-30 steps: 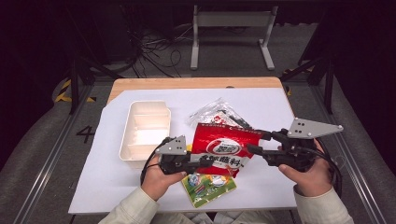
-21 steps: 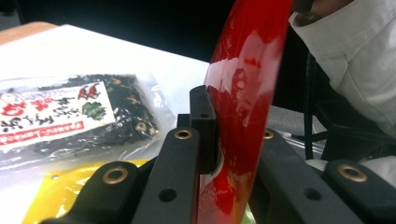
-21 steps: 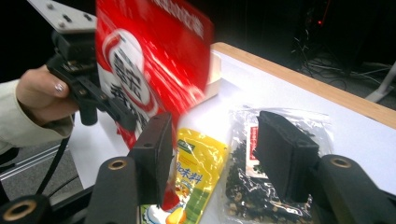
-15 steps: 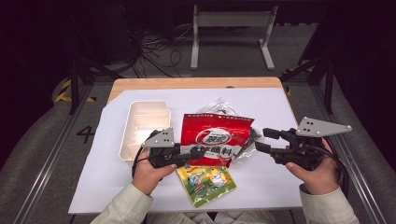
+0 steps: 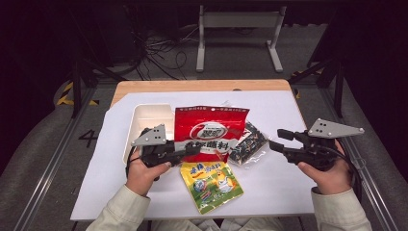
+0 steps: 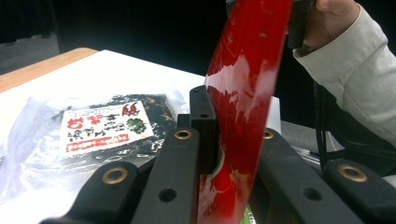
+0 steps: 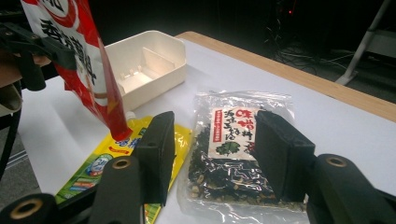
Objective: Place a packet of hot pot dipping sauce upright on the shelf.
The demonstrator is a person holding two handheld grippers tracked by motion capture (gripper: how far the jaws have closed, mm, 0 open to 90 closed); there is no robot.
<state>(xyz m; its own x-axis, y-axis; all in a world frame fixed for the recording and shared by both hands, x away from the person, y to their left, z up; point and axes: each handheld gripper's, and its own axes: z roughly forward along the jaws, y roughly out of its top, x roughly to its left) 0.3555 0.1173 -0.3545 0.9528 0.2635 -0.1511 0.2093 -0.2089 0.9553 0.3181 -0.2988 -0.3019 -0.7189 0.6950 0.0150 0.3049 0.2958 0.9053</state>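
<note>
At about eight o'clock on the white worktop (image 5: 298, 192), the left claw (image 5: 192, 150) is clenched on a red pouch (image 5: 211, 130), holding it lifted off the surface; in the left gripper view the red film stands pinched between the black jaws. Over at three o'clock the right claw (image 5: 278, 140) hangs released, jaws apart. A clear bag of dark seaweed (image 7: 233, 154) lies flat beyond it, a yellow pouch (image 5: 211, 185) at six o'clock, a cream box (image 5: 144, 118) at ten o'clock
</note>
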